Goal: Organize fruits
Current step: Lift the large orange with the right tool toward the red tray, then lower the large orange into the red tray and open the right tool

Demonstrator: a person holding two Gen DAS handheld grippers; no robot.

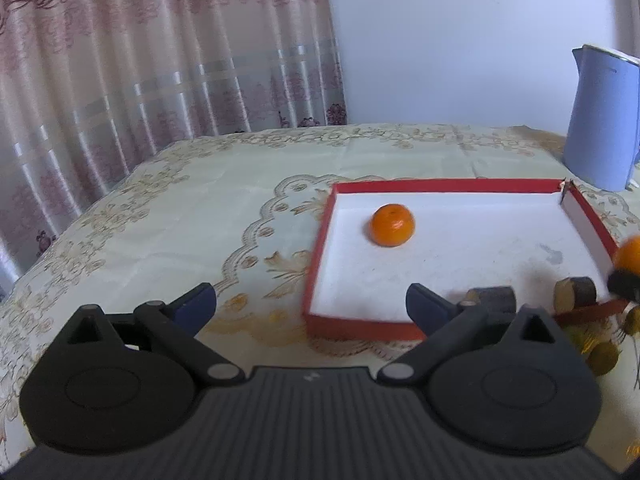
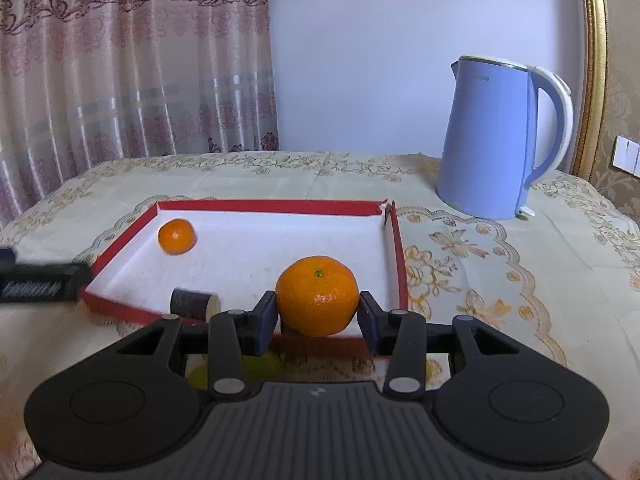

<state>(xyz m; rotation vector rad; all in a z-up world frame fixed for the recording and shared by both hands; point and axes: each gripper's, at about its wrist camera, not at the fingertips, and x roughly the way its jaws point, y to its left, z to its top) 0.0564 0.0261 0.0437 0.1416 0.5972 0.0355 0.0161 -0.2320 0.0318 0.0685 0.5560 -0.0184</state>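
Two tangerines in play: one tangerine lying loose near the far left corner of the red tray, ahead and left of the right gripper; second tangerine clamped between its pads, carried over the near rim, probably for setting down inside. Left gripper spread wide, nothing between the jaws, near tray corner just ahead. Plenty of bare white floor beyond the held fruit. Low red walls easy to clip. Wooden discs near the front edge. Blue kettle well beyond, right.
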